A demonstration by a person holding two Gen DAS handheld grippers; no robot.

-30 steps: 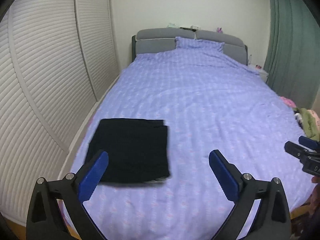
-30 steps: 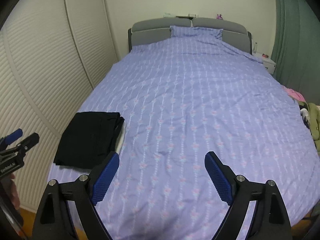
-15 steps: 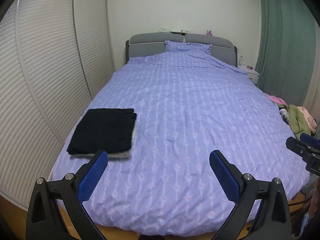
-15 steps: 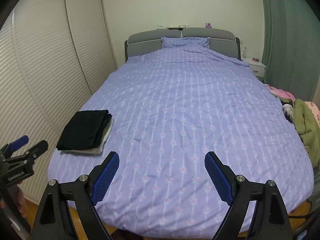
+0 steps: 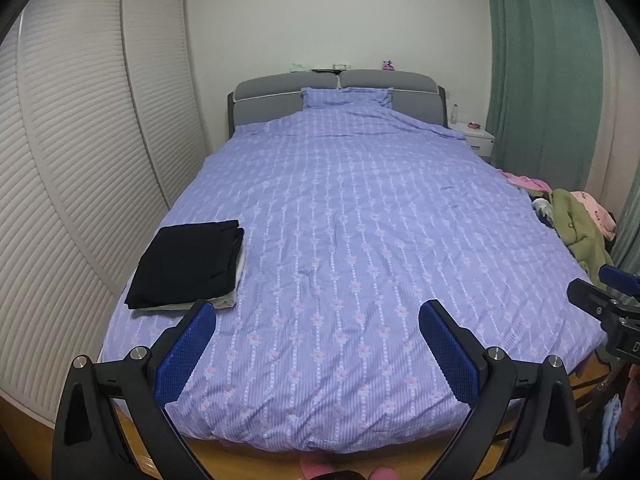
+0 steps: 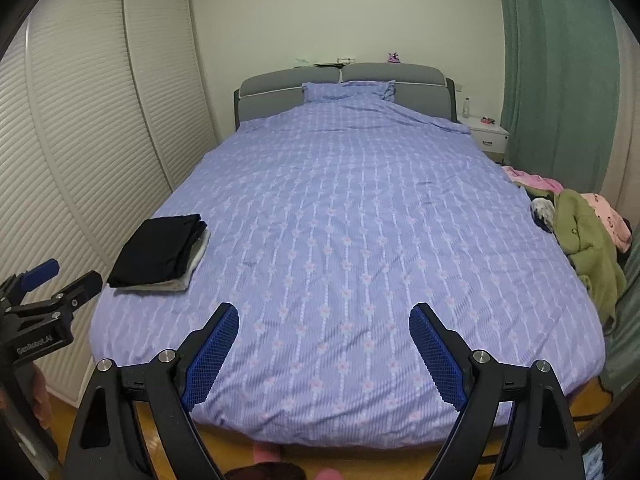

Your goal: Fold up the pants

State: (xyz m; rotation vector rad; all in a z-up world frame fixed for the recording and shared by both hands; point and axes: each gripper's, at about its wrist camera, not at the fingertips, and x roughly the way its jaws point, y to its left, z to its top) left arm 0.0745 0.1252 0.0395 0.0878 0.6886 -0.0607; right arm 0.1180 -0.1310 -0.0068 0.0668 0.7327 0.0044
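Folded black pants (image 5: 188,264) (image 6: 158,250) lie on top of a folded pale garment at the near left corner of the bed (image 5: 360,240) (image 6: 352,220). My left gripper (image 5: 318,322) hangs open past the foot of the bed, nothing between its blue pads. My right gripper (image 6: 324,324) is open too and holds nothing. Both point down toward the purple duvet from a distance. At the right edge of the left wrist view the right gripper (image 5: 600,292) shows from the side. The right wrist view catches the left gripper (image 6: 60,276) at its left edge.
A pile of loose clothes, green and pink (image 5: 576,220) (image 6: 580,232), lies at the bed's right edge. Louvred wardrobe doors (image 5: 80,140) run along the left. A green curtain (image 6: 560,80) and a white nightstand (image 6: 488,134) stand at the right. Wooden floor shows below the bed's foot.
Both grippers have drawn back from the bed and slightly upward; the folded black pants shrank in view and the foot of the bed and floor came into sight.
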